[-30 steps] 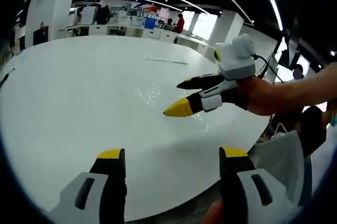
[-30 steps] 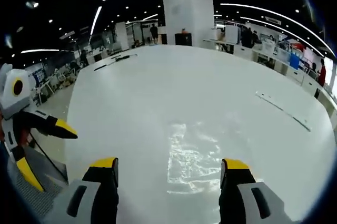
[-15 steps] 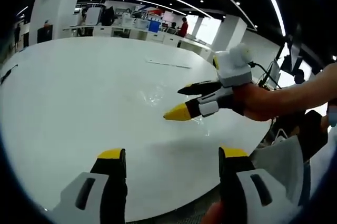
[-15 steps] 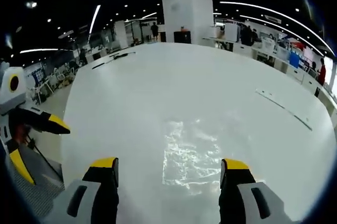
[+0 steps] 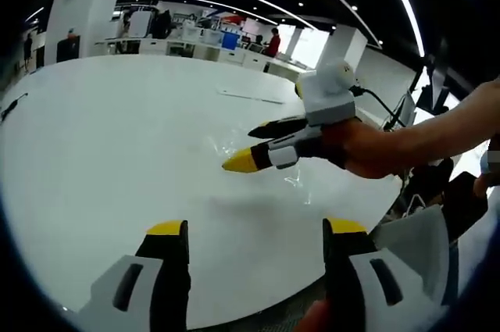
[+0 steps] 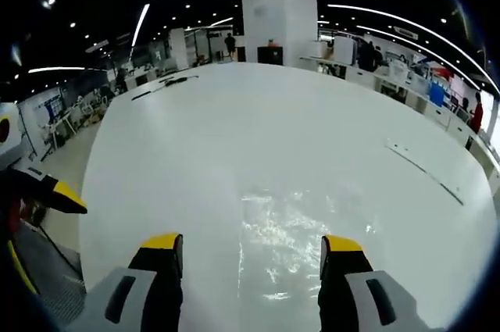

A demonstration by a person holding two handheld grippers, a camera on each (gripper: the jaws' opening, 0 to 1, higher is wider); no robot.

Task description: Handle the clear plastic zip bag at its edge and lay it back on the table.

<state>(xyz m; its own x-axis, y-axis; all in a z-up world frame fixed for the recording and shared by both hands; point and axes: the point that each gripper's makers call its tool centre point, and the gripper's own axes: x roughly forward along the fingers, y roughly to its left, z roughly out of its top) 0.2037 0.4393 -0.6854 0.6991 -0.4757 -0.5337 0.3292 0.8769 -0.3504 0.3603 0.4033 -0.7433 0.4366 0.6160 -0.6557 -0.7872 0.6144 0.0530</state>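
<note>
The clear plastic zip bag (image 6: 285,242) lies flat and crinkled on the white round table (image 6: 234,113), its near part between my right gripper's (image 6: 250,241) open jaws. In the left gripper view the right gripper (image 5: 248,144), held by a hand, hovers open just over the bag (image 5: 293,180), jaws pointing left. My left gripper (image 5: 255,227) stands open over the table's near edge (image 5: 195,301), with nothing between its jaws. The left gripper's yellow fingertip (image 6: 66,199) shows off the table's left edge in the right gripper view.
A thin pale strip (image 5: 250,97) lies farther along the table, seen in the right gripper view as a strip (image 6: 426,168) at the right. A dark cable (image 6: 164,82) rests at the far edge. A white pillar (image 6: 277,16), desks and people stand beyond.
The right gripper has moved forward over the bag, which now sits nearer and between its jaws. The left gripper has barely moved. Both stay open.
</note>
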